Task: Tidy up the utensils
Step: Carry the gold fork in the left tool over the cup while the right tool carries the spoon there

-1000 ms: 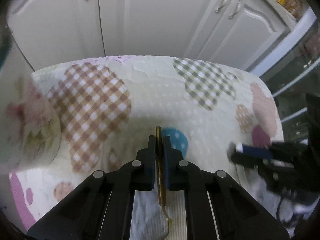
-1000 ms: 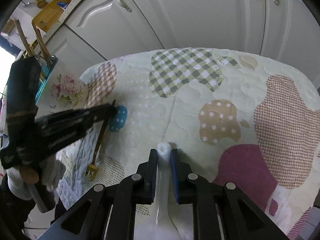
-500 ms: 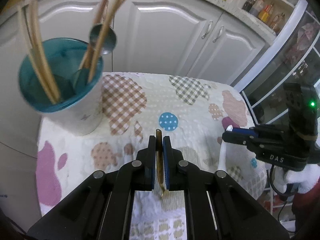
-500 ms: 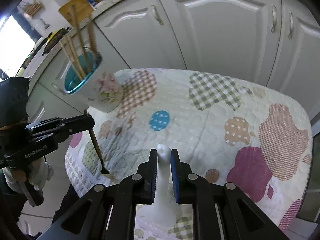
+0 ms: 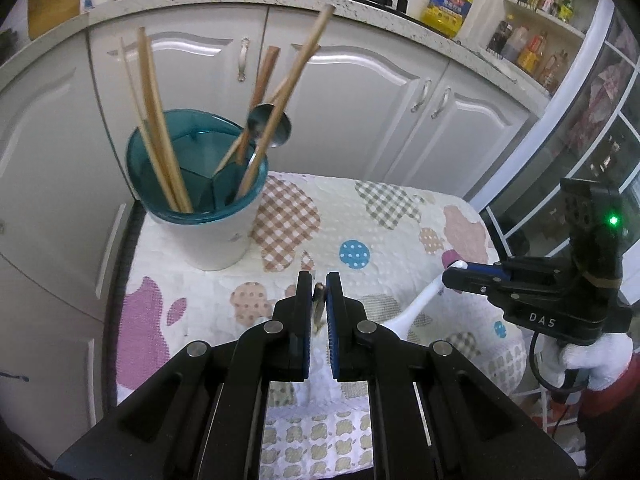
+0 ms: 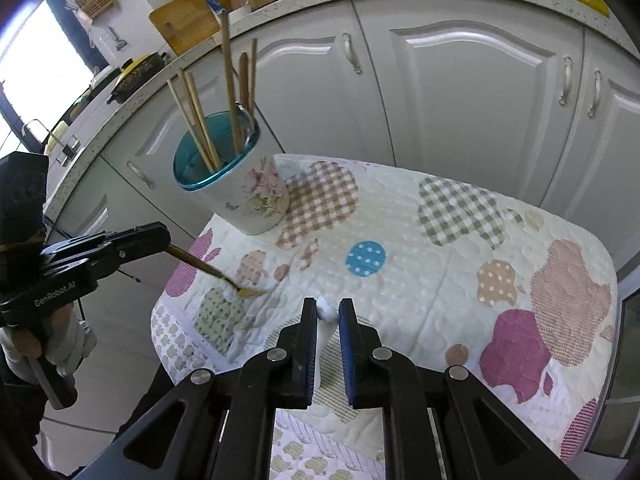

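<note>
My left gripper [image 5: 319,292] is shut on the handle of a gold fork [image 5: 318,306], which hangs above the quilted tablecloth [image 5: 360,216]. The right wrist view shows that left gripper [image 6: 166,240] at the left, the fork [image 6: 216,272] slanting down to the cloth. My right gripper [image 6: 328,312] has its jaws closing on the handle of a white spoon [image 6: 325,312], which it holds. From the left wrist view, the right gripper [image 5: 450,274] carries the spoon [image 5: 416,308] bowl-down. A white floral utensil holder [image 5: 212,240] with a teal insert holds chopsticks, wooden handles and a metal spoon.
The holder [image 6: 248,204] stands at the small table's far left corner. White cabinet doors [image 6: 460,100] close in right behind the table. A speckled countertop [image 5: 360,0] with a stove and a yellow oil bottle [image 5: 452,0] runs above. Glass shelving [image 5: 592,152] stands on the right.
Both grippers have risen and pulled back from the cloth, carrying the fork and the spoon. The utensil holder has come fully into both views, and more of the table shows.
</note>
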A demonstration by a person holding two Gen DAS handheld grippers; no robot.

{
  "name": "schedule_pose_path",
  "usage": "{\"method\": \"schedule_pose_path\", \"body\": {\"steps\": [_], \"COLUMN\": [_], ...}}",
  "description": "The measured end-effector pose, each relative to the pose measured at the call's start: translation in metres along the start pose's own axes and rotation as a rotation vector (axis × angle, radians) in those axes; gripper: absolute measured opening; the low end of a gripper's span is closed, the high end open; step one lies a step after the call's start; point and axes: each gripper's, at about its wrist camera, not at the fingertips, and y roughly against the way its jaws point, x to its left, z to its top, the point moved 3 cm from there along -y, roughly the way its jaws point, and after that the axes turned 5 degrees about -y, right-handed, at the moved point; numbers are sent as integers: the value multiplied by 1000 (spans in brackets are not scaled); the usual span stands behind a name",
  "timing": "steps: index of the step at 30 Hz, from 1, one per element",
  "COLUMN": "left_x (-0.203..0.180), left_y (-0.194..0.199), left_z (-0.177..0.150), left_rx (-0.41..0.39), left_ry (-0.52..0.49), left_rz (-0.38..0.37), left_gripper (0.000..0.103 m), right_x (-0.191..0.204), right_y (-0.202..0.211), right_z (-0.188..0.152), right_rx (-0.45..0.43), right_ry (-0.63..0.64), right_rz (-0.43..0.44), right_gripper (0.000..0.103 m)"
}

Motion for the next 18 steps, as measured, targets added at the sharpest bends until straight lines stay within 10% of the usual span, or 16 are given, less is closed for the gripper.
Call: {"method": "schedule_pose_path", "body": {"steps": [18], "left_x": [39], "left_y": [99], "left_z": [36], "left_rx": [-143], "left_ry": [44], "left_rz": [33], "left_gripper": [5], "right_x": [57], "right_y": [56], "right_z": [49], "right_rx": [-121], "right_ry": [100], "right_rz": [96], "right_gripper": [7]}}
